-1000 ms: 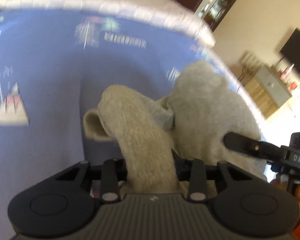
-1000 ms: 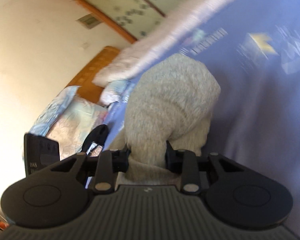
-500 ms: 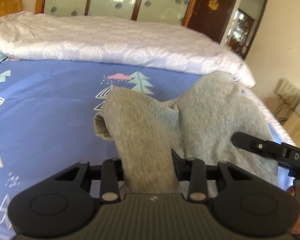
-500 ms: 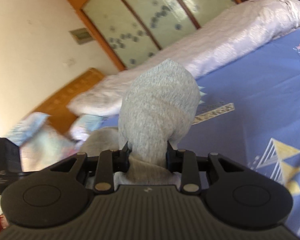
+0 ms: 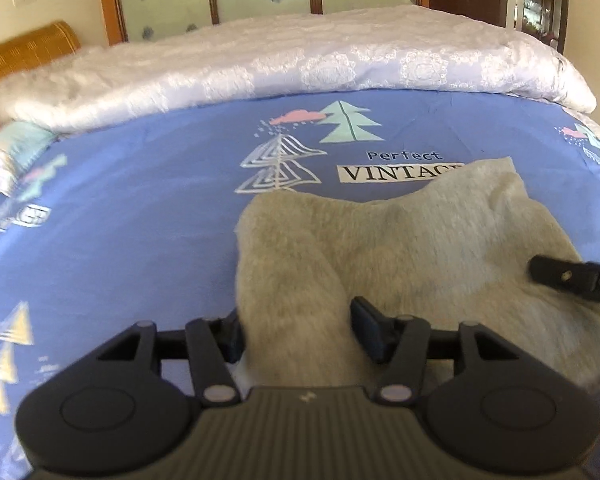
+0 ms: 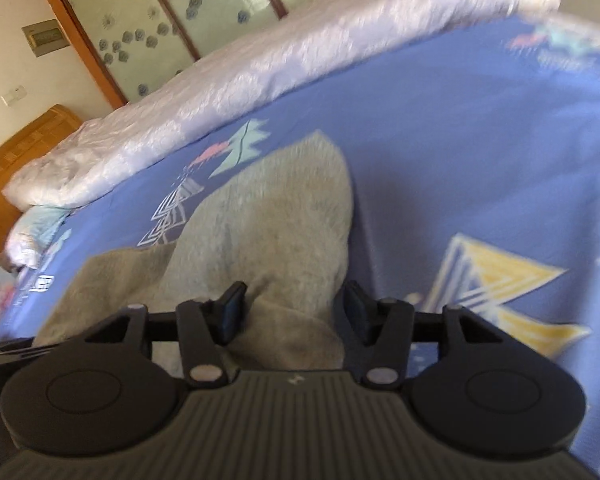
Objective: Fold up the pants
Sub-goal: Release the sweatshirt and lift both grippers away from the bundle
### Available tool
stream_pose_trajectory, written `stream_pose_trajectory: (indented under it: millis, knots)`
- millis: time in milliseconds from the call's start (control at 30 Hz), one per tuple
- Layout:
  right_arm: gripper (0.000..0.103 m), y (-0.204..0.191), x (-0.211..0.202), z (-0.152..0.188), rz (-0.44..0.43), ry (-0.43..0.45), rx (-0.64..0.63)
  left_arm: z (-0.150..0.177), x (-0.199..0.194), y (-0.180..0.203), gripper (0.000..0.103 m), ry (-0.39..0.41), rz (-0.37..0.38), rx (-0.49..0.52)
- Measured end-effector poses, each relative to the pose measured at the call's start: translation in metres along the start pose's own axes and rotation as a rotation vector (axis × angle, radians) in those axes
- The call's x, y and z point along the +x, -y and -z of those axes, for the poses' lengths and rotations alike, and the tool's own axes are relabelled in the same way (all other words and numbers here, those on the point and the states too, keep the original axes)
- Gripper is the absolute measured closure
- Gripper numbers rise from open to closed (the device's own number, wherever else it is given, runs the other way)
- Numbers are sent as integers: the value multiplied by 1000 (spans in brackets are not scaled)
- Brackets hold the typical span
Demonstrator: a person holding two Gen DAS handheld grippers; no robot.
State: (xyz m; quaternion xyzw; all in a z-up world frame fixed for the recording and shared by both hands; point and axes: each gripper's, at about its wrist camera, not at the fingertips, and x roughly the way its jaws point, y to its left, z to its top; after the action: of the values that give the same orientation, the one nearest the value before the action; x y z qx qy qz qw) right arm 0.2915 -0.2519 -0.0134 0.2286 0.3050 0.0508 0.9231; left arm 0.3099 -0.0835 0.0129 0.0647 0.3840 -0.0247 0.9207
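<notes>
Pants: soft grey fleece pants [image 5: 400, 248] lie folded over on the blue tree-printed bed sheet [image 5: 132, 216], covering part of a "VINTAGE" label.
Left gripper: the black left gripper [image 5: 298, 330] has just been opening its jaws; a grey fold runs between them, and the pads seem clear of it, though blur makes contact hard to judge.
Right gripper: the black right gripper [image 6: 292, 306] has likewise been spreading its jaws, released, with cloth lying loosely between them.
Bed: a white quilted duvet [image 5: 300, 60] is bunched along the far edge.
</notes>
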Motion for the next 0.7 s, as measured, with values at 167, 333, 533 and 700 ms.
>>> stream_pose_trajectory:
  millis: [167, 333, 533, 700]
  knots:
    - [39, -6, -64, 19, 40, 98, -8, 15, -70, -4, 36, 42, 2, -22]
    - [30, -21, -122, 52, 31, 120, -22, 44, -138, -6, 33, 49, 40, -40]
    - [21, -37, -169, 78, 6, 134, -19, 81, -194, -12, 27, 63, 59, -52]
    - [18, -40, -205, 103, -11, 134, -3, 110, -225, -18, 24, 58, 63, -56]
